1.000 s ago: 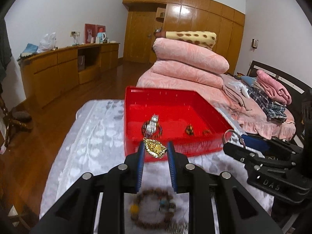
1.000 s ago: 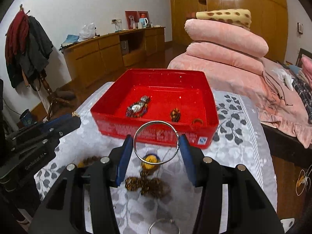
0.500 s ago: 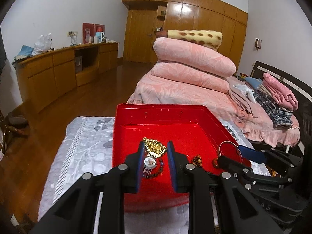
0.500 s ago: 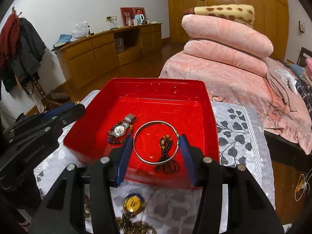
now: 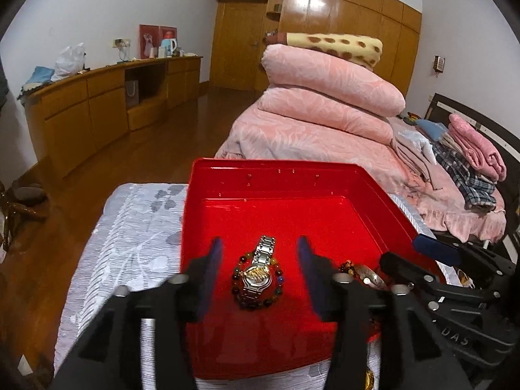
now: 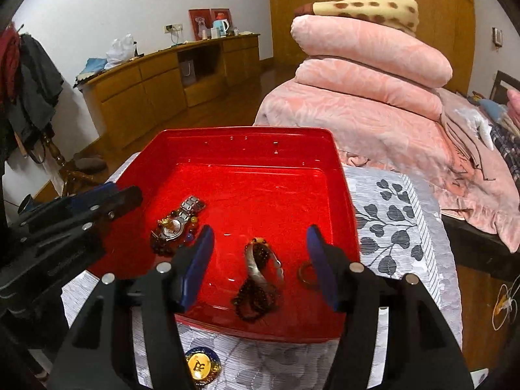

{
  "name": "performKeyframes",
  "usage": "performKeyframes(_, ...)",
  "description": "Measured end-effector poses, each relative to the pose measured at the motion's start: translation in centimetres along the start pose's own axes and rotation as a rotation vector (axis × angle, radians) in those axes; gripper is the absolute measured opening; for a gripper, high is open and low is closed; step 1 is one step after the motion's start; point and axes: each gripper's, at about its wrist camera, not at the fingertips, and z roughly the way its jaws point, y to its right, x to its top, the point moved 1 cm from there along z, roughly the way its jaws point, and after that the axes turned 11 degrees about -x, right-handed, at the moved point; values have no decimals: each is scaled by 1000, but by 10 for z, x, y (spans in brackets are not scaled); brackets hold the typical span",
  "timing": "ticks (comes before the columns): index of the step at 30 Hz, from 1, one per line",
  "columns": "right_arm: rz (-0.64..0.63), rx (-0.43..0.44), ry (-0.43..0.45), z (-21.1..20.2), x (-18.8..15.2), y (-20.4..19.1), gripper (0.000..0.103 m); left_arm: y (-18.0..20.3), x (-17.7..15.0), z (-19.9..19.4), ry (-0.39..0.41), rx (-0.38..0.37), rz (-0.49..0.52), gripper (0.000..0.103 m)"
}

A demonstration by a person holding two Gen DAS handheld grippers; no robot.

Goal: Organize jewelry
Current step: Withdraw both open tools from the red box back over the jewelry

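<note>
Silver bangle (image 6: 260,265) lay in the red tray (image 6: 247,136), near the front wall, resting across a dark bead strand (image 6: 252,299); a small ring (image 6: 305,274) sat just beside it toward the right; watch (image 5: 258,268) lay to the left on a multicolour bead bracelet (image 5: 240,302), with what looked like a gold pendant on its face, though motion blur made that hard to confirm.

Handling, as a judgement: bangle was rigid, thin, light and slick metal; best taken across the band with pads flat, not on the curve, or it would squirt out; bead strand was limp and would drape, so pinch a bunched section; watch was the heaviest piece, take it at the case, not the link strap; ring was tiny, risky to pinch against the tray floor.

Right gripper (image 6: 260,253) hung over the bangle, jaws spread wide, nothing between them; left gripper (image 5: 258,258) hung over the watch, likewise spread and empty.

Outside the tray, on the grey leaf-print cloth (image 6: 390,214), a gold-and-blue medallion (image 6: 201,365) lay just in front of the tray wall; not yet sorted; flat and slippery, edge grip likely needed.
</note>
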Motion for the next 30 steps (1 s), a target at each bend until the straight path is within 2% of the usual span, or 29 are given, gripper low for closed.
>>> performKeyframes(2,7,-4,15,-5,0,3,58,2,0,-8,13,1,9,53)
performKeyframes(4,17,-9,31,-13,-1,8,60,1,-1,-16,23,8,13,65)
performKeyframes(8,42,-23,44,-28,-10,19,68,-1,-6,-39,54,11,2,80)
performKeyframes(13,48,-51,53,-56,-37,24,84,-2,-24,-75,79,55,12,96)
performKeyframes(14,44,-62,54,-62,-44,23,89,-2,-29,-81,81,61,13,96)
performKeyframes(20,42,-66,22,-88,-88,20,94,-3,-68,-115,62,66,-6,97)
performKeyframes(30,48,-86,-88,-108,-157,16,96,8,-134,-148,7,62,-27,97)
